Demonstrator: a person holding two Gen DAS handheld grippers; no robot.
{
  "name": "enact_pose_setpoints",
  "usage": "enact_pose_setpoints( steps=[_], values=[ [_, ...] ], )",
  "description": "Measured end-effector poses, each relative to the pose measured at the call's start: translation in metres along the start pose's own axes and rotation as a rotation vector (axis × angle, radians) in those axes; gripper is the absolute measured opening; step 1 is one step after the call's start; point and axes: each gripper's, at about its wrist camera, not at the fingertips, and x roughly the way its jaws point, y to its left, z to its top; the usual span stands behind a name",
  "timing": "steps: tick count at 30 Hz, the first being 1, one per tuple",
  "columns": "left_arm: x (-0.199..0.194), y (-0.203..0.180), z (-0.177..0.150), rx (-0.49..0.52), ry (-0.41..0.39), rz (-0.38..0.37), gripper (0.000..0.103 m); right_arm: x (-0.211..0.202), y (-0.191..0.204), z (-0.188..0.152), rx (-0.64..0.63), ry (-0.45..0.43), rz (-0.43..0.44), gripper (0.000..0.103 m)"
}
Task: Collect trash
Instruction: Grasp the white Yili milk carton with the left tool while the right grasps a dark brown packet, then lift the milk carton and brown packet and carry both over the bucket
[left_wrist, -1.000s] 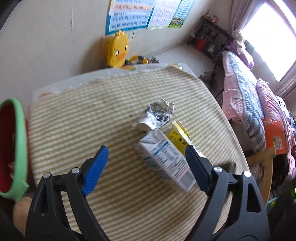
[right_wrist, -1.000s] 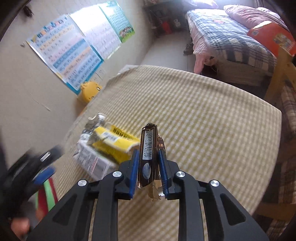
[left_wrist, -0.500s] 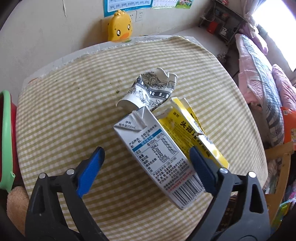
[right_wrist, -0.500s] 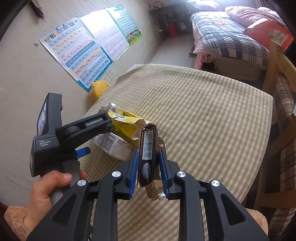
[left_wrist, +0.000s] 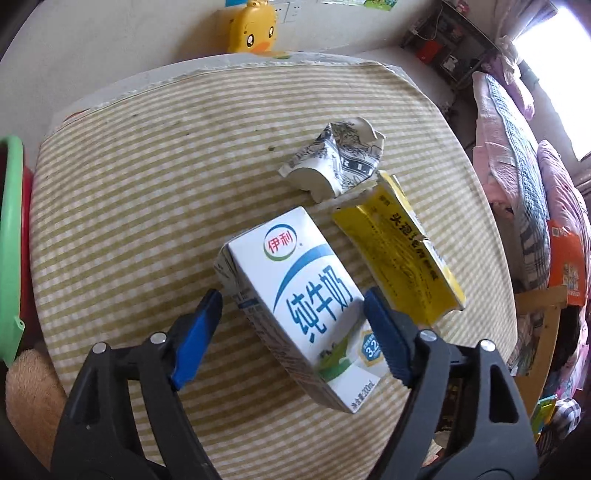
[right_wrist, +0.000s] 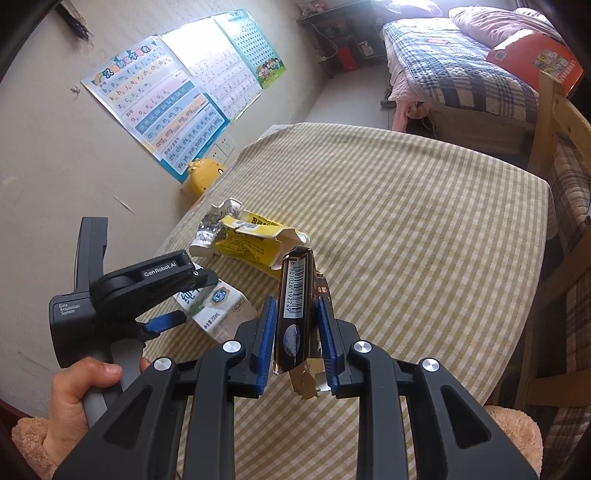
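The left gripper (left_wrist: 291, 314) straddles a white milk carton (left_wrist: 306, 306) lying mid-table (left_wrist: 129, 192), jaws closing but not yet pressing. The right gripper (right_wrist: 297, 321) clamps a dark flattened carton (right_wrist: 295, 306).

Left gripper (left_wrist: 291, 317) astride milk carton (left_wrist: 303, 295), jaws closing; right pad against carton edge, left pad just clear. Carton flat on checked cloth (left_wrist: 147, 192). Yellow box (left_wrist: 402, 254) just right of carton. Crushed cup (left_wrist: 336, 166) beyond carton, touching box. Green-rimmed bin (left_wrist: 11, 240) well left of carton. Duck toy (left_wrist: 255, 26) far beyond.
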Motion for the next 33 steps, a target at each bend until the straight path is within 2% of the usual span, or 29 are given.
enact_pose_setpoints(
  steps=[3, 6, 8, 9, 12, 14, 17, 24, 33],
  values=[
    [0.007, -0.001, -0.001, -0.027, 0.024, 0.026, 0.09, 0.001, -0.001, -0.001, 0.001, 0.004, 0.002, 0.022],
    [0.023, -0.007, -0.005, -0.038, 0.076, 0.03, 0.092, 0.001, -0.001, -0.001, 0.0, 0.005, 0.001, 0.023],
    [0.022, -0.018, -0.008, 0.029, 0.035, 0.049, 0.091, 0.002, -0.002, -0.002, 0.0, 0.008, -0.002, 0.023],
    [0.022, -0.021, -0.01, 0.047, 0.034, 0.053, 0.083, 0.002, -0.002, -0.002, -0.001, 0.007, -0.004, 0.023],
    [0.016, -0.022, -0.015, 0.071, 0.014, 0.032, 0.068, 0.0, -0.003, -0.003, 0.001, 0.0, -0.012, 0.023],
    [0.008, -0.02, -0.02, 0.099, 0.0, 0.018, 0.063, -0.002, -0.004, -0.002, 0.006, -0.004, -0.01, 0.023],
    [-0.014, -0.014, -0.03, 0.165, -0.054, 0.013, 0.06, -0.006, 0.0, -0.002, 0.0, -0.012, -0.007, 0.023],
    [-0.079, -0.001, -0.051, 0.294, -0.208, 0.021, 0.059, -0.016, 0.022, -0.008, -0.033, -0.018, 0.007, 0.023],
    [-0.148, 0.017, -0.067, 0.384, -0.378, 0.029, 0.058, -0.032, 0.063, -0.023, -0.109, -0.029, 0.028, 0.023]
  ],
)
